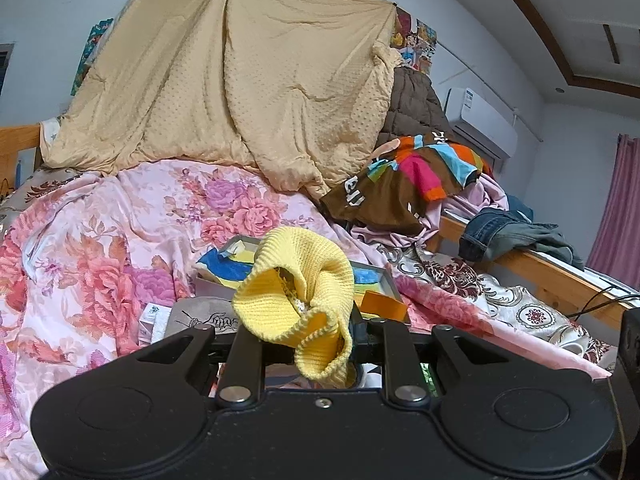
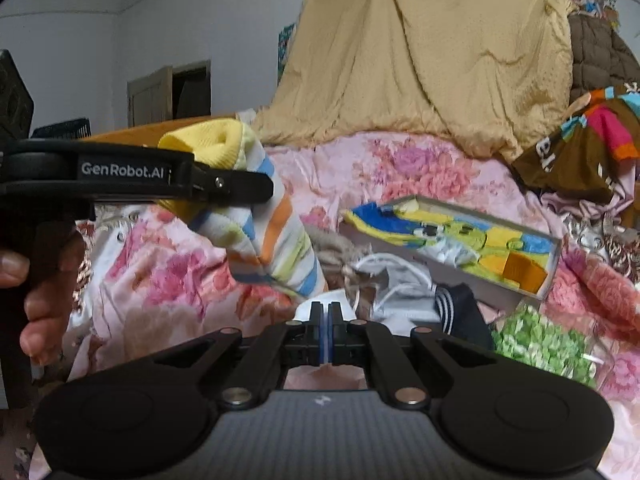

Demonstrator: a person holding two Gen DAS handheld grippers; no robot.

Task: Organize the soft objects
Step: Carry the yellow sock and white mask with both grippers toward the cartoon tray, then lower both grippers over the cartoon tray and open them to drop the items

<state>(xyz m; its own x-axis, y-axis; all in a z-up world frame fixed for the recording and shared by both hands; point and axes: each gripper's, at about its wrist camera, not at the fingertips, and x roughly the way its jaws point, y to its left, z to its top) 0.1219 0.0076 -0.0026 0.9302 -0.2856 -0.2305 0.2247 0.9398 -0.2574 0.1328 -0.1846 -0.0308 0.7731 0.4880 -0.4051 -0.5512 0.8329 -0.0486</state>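
Over the floral bedspread (image 1: pixel 100 240), the left gripper (image 1: pixel 308 320) is clamped on a sock (image 1: pixel 296 280), held clear of the bedding. The sock has a yellow ribbed cuff, folded and gaping toward the left wrist camera; its jaws are narrowly parted around the knit. Only the right wrist view shows the rest of the sock (image 2: pixel 276 232): white body with blue, orange and lime stripes, hanging below the left gripper (image 2: pixel 256 188), plus a hand (image 2: pixel 44 292) on its handle. The right gripper (image 2: pixel 327 320) is closed, pads together, nothing between them. A shallow box (image 2: pixel 448 248) with yellow and blue contents lies on the bedspread behind; tan blanket (image 1: pixel 240 80) is draped behind.
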